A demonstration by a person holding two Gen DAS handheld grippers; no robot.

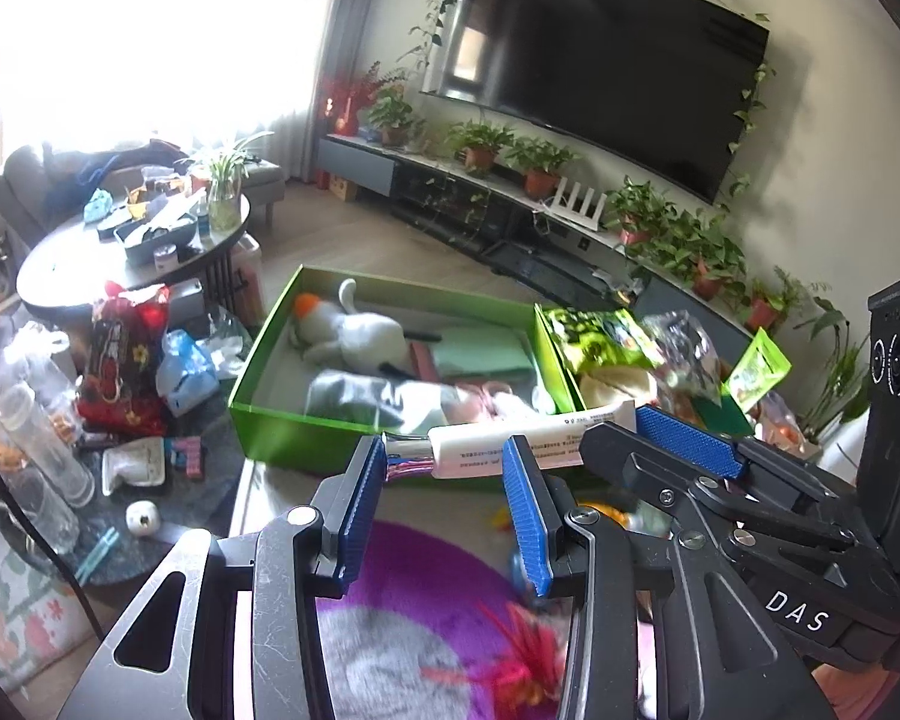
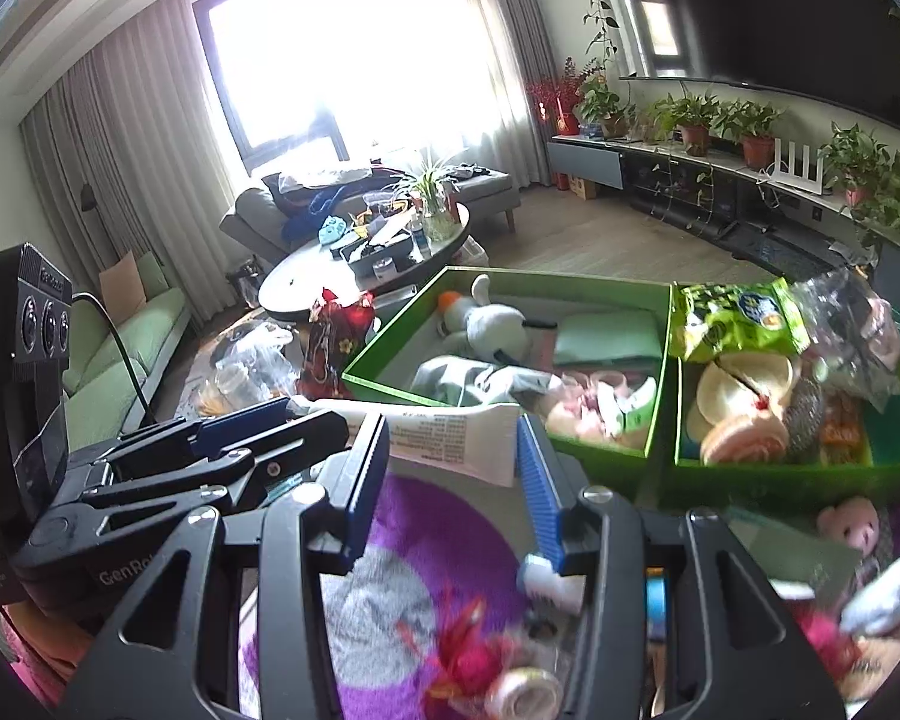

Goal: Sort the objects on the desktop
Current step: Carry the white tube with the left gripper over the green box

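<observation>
A white tube (image 1: 504, 441) with a shiny silver cap end is held level between both grippers, just in front of a green box (image 1: 306, 420). My left gripper (image 1: 444, 462) has its blue pads on either side of the cap end. My right gripper (image 1: 660, 432) grips the tube's flat crimped end from the right. In the right wrist view the tube (image 2: 450, 432) lies across my right gripper (image 2: 456, 438), and the left gripper (image 2: 252, 426) reaches in from the left. The box (image 2: 390, 387) holds a white plush toy (image 2: 492, 324) and cloths.
A second green box (image 2: 798, 468) at the right holds snack bags and round items. A purple and grey plush mat (image 2: 426, 588) with small toys lies below the grippers. A round dark table (image 1: 90, 258) with clutter stands at the back left. Bottles and bags lie at left.
</observation>
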